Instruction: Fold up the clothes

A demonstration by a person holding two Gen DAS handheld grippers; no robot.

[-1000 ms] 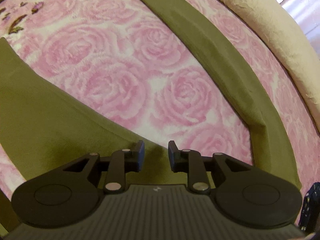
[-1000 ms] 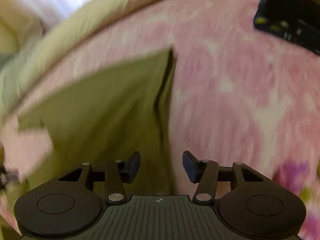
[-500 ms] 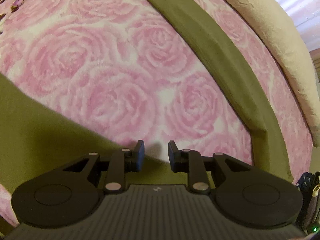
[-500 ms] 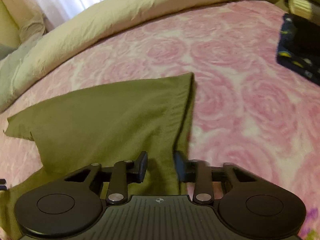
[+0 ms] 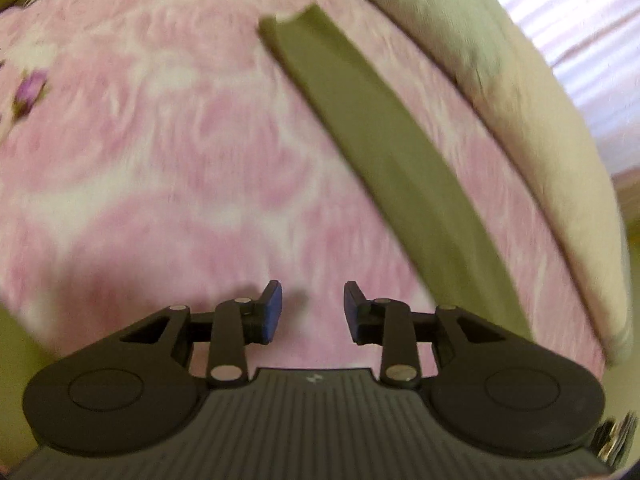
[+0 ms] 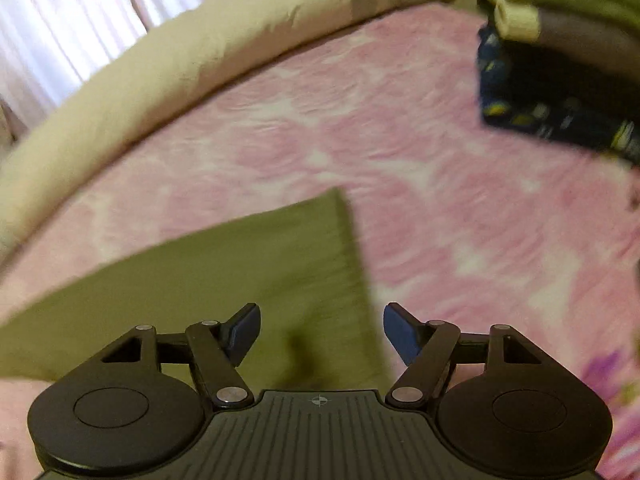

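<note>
Left wrist view: the left claw (image 5: 312, 310) is spread apart, empty, over the pink rose bedspread (image 5: 168, 168); the olive garment (image 5: 384, 148) stretches as a strip just right of it, beside the cream blanket (image 5: 532, 120) along the bed's edge.

Right wrist view: the right claw (image 6: 322, 332) gapes wide over the garment's (image 6: 224, 276) corner; only here, a folded dark pile (image 6: 560, 104) lies well apart.

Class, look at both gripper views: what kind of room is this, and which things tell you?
Most likely a bedroom. A pink rose-patterned bedspread covers a wide soft surface, a cream duvet is bunched along its far edge, and folded clothes are stacked at one corner.
</note>
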